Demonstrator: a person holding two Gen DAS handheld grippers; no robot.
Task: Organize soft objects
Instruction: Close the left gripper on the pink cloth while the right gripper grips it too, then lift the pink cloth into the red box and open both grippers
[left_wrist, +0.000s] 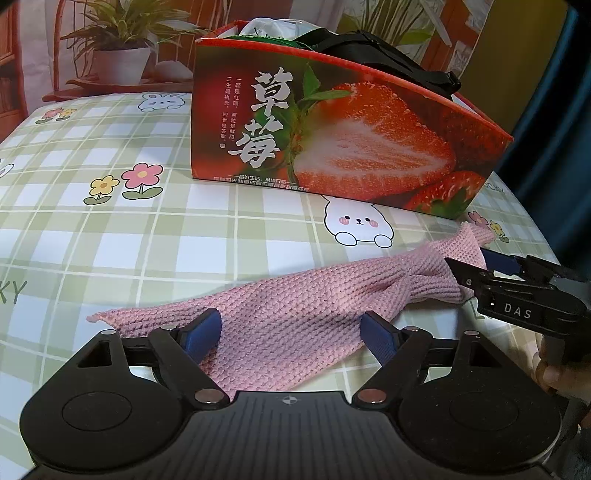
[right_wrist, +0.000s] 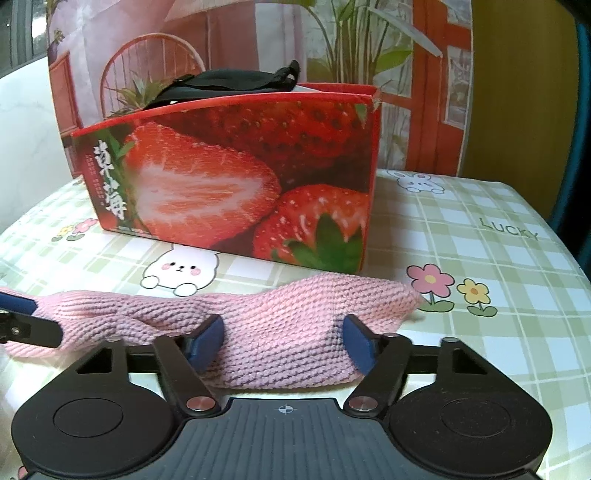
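A pink knitted cloth (left_wrist: 295, 306) lies stretched across the checked tablecloth in front of a red strawberry box (left_wrist: 332, 140). My left gripper (left_wrist: 291, 334) stands open over the cloth's left end, its blue pads (left_wrist: 201, 332) resting on the fabric and spread wide. My right gripper (right_wrist: 282, 339) has the cloth's (right_wrist: 280, 325) other end bunched between its pads, which press on it from both sides. From the left wrist view the right gripper (left_wrist: 467, 258) shows at the far right, with a hand behind it. The left gripper (right_wrist: 22, 317) shows at the left edge of the right wrist view.
The strawberry box (right_wrist: 229, 177) stands just behind the cloth and holds a black strap item (right_wrist: 229, 85) and a white bag (left_wrist: 273, 27). A potted plant (left_wrist: 122, 55) is at the back left. The table edge (left_wrist: 535, 229) drops off at the right.
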